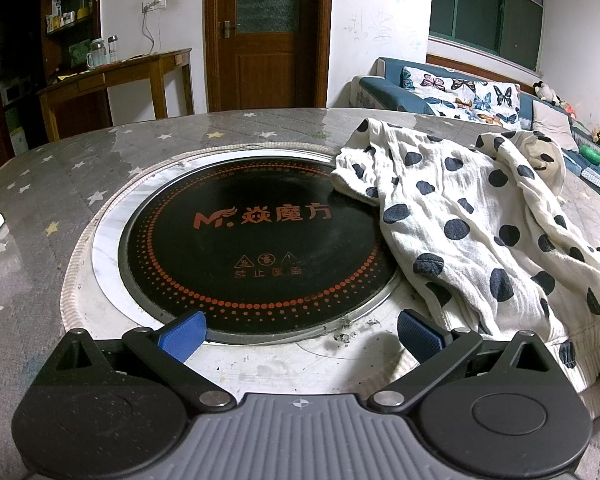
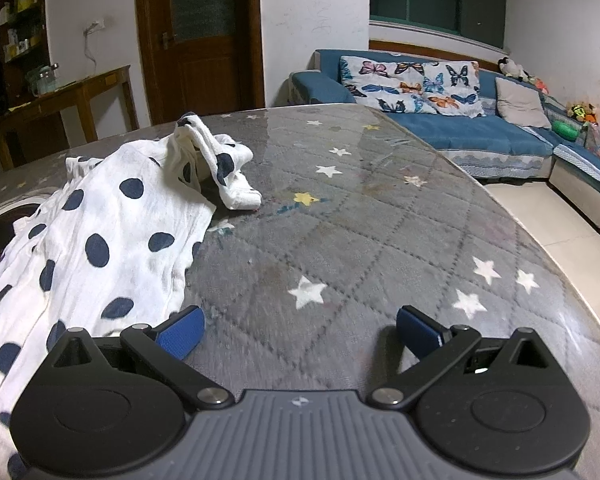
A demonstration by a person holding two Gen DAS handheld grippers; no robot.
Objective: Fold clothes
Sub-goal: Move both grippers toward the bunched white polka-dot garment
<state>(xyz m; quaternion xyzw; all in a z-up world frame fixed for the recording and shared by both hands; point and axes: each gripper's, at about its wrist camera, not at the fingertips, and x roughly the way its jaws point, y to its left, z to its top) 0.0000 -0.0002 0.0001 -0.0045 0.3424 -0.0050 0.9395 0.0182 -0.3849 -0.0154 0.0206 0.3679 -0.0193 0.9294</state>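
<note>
A white garment with dark blue polka dots (image 1: 476, 220) lies crumpled on the round table, partly over the black cooktop's right edge. My left gripper (image 1: 300, 334) is open and empty, low over the table's near edge; its right finger sits beside the garment's hem. In the right wrist view the same garment (image 2: 100, 232) lies at the left, with a bunched sleeve (image 2: 220, 164) further back. My right gripper (image 2: 300, 330) is open and empty over the grey star cloth, its left finger next to the garment's edge.
A black round induction cooktop (image 1: 256, 236) with orange markings is set into the table's middle. The table carries a grey quilted cloth with stars (image 2: 360, 216) under a clear cover. A blue sofa (image 2: 480, 128) stands to the right, a wooden side table (image 1: 120, 76) and door behind.
</note>
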